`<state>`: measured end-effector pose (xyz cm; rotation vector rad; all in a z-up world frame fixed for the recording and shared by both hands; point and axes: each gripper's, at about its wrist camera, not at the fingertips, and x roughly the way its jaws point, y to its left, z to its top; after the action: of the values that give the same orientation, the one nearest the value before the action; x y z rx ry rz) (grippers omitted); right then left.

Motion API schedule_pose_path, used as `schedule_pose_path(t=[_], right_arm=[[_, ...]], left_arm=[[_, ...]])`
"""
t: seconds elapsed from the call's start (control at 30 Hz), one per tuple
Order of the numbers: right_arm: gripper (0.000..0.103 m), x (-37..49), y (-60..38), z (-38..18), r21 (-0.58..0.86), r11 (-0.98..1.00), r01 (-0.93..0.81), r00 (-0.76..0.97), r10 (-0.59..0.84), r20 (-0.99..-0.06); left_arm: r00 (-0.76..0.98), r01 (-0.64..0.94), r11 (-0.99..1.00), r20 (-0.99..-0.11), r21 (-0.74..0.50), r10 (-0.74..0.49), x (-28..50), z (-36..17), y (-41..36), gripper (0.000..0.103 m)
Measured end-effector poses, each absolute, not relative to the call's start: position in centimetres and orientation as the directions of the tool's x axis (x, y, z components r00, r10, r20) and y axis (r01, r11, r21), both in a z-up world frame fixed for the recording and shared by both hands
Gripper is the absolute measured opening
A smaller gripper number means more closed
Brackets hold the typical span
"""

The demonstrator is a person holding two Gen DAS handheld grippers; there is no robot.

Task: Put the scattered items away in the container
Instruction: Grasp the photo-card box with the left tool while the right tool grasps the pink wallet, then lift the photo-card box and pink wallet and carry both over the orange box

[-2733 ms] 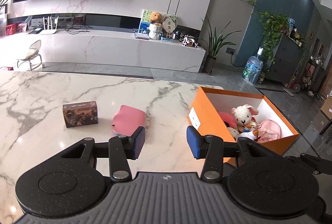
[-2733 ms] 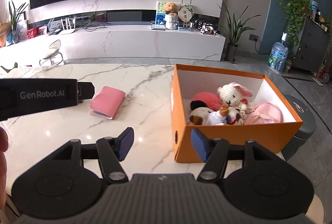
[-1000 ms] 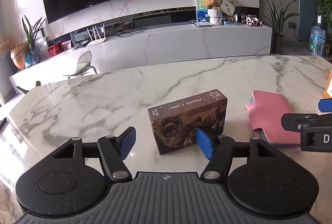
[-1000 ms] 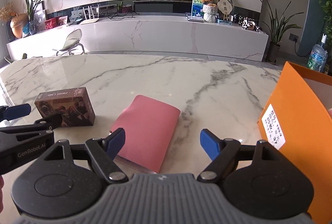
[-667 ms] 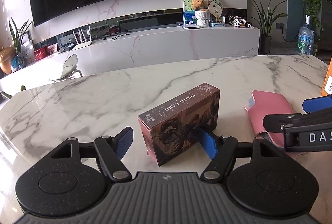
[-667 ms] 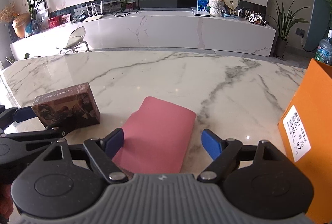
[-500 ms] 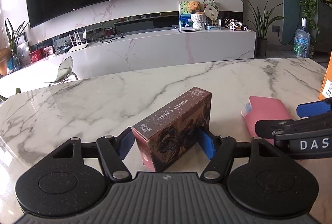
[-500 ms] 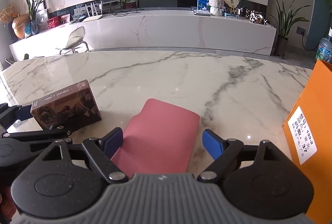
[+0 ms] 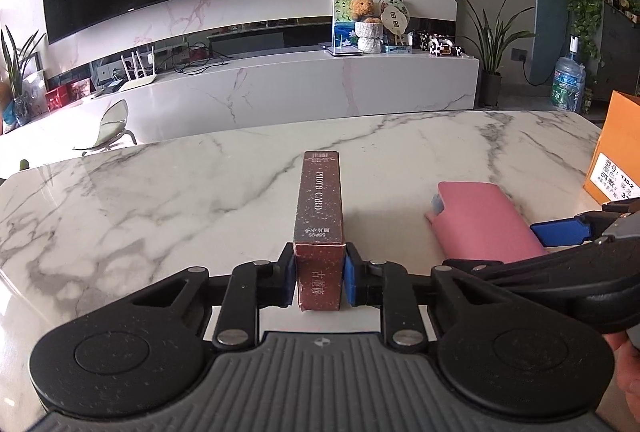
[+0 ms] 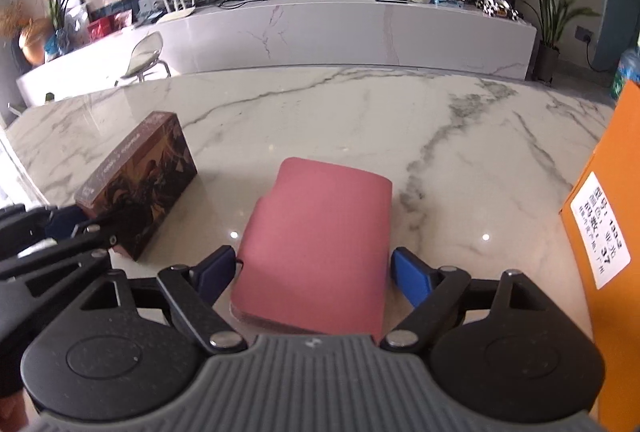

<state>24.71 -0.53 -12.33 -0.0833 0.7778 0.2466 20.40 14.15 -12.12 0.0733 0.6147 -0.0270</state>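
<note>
A dark brown photo card box (image 9: 319, 224) stands on the marble table, and my left gripper (image 9: 319, 281) is shut on its near end; the box also shows in the right wrist view (image 10: 138, 188). A pink wallet (image 10: 318, 240) lies flat on the table between the open blue pads of my right gripper (image 10: 313, 278), which straddle its near end. The wallet also shows in the left wrist view (image 9: 482, 226), with the right gripper beside it. The orange box (image 10: 608, 232) stands at the right edge; its inside is hidden.
The white marble table (image 9: 200, 192) stretches ahead of both grippers. The orange box's side with a white label (image 9: 614, 176) shows at the far right of the left wrist view. Beyond the table are a low TV bench and a chair.
My left gripper has closed onto the photo card box, which has turned end-on between the pads. My right gripper has moved forward and down so its open pads flank the pink wallet.
</note>
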Motion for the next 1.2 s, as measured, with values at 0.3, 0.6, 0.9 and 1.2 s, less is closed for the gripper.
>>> schedule_pose_path(t=[0.3, 0.6, 0.9, 1.2], right_arm=[[0.082, 21.7, -1.7, -12.0, -0.004, 0.964, -0.265, 0.662, 0.179, -0.728], [0.081, 17.3, -3.9, -11.3, 0.0, 0.967, -0.254, 0.621, 0.164, -0.767], [0.08, 13.0, -5.6, -9.3, 0.002, 0.969, -0.249, 0.643, 0.166, -0.748], [0.08, 9.4, -7.2, -5.7, 0.006, 0.972, -0.236, 0.708, 0.176, -0.683]], left_arm=[[0.792, 0.064, 0.994, -0.611, 0.085, 0.002, 17.7, -11.4, 12.4, 0.026], [0.764, 0.068, 0.996, -0.645, 0.054, -0.017, 14.3, -10.3, 10.7, 0.026], [0.794, 0.08, 0.995, -0.607, 0.053, -0.031, 10.6, -7.7, 9.2, 0.026], [0.833, 0.085, 0.994, -0.552, 0.065, -0.035, 7.2, -4.6, 7.9, 0.026]])
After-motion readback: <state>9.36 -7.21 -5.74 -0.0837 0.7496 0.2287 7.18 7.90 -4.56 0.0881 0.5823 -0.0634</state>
